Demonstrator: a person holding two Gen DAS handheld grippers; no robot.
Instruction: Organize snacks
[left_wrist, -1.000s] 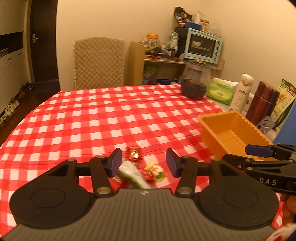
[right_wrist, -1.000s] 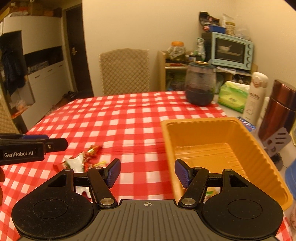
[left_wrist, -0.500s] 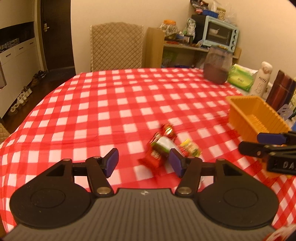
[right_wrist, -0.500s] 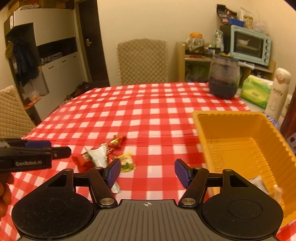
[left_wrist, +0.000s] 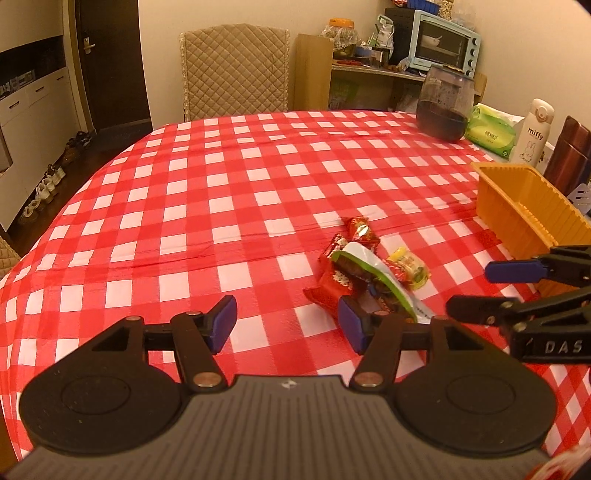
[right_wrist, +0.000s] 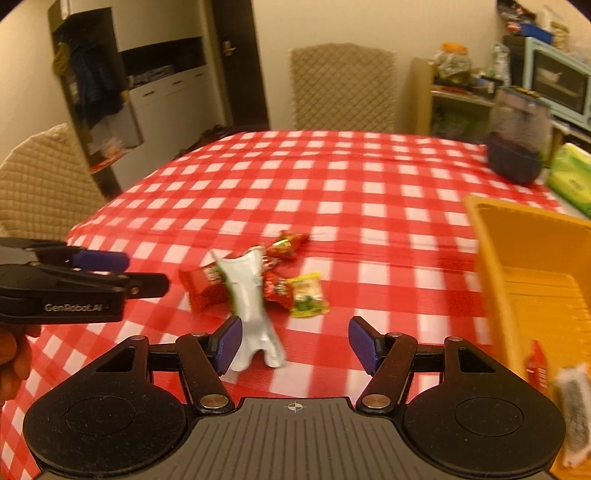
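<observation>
A small pile of snacks lies on the red checked tablecloth: a white and green pouch (left_wrist: 373, 275) (right_wrist: 249, 295), red wrappers (left_wrist: 332, 284) (right_wrist: 205, 286), a small red candy (left_wrist: 360, 229) (right_wrist: 288, 242) and a yellow packet (left_wrist: 410, 267) (right_wrist: 306, 295). My left gripper (left_wrist: 286, 325) is open and empty, just left of the pile. My right gripper (right_wrist: 295, 343) is open and empty, just in front of the pile; it also shows in the left wrist view (left_wrist: 491, 291). An orange tray (left_wrist: 517, 210) (right_wrist: 532, 280) stands to the right with a few snacks (right_wrist: 569, 402) inside.
At the table's far right stand a dark glass jar (left_wrist: 445, 107), a green tissue pack (left_wrist: 491, 131), a white Miffy bottle (left_wrist: 532, 133) and a brown flask (left_wrist: 569, 155). A quilted chair (left_wrist: 234, 70) is behind the table; another chair (right_wrist: 40, 184) stands at the left.
Both grippers have pulled back and swung left, away from the tray, so the snack pile now sits just ahead of them. Both stay open.
</observation>
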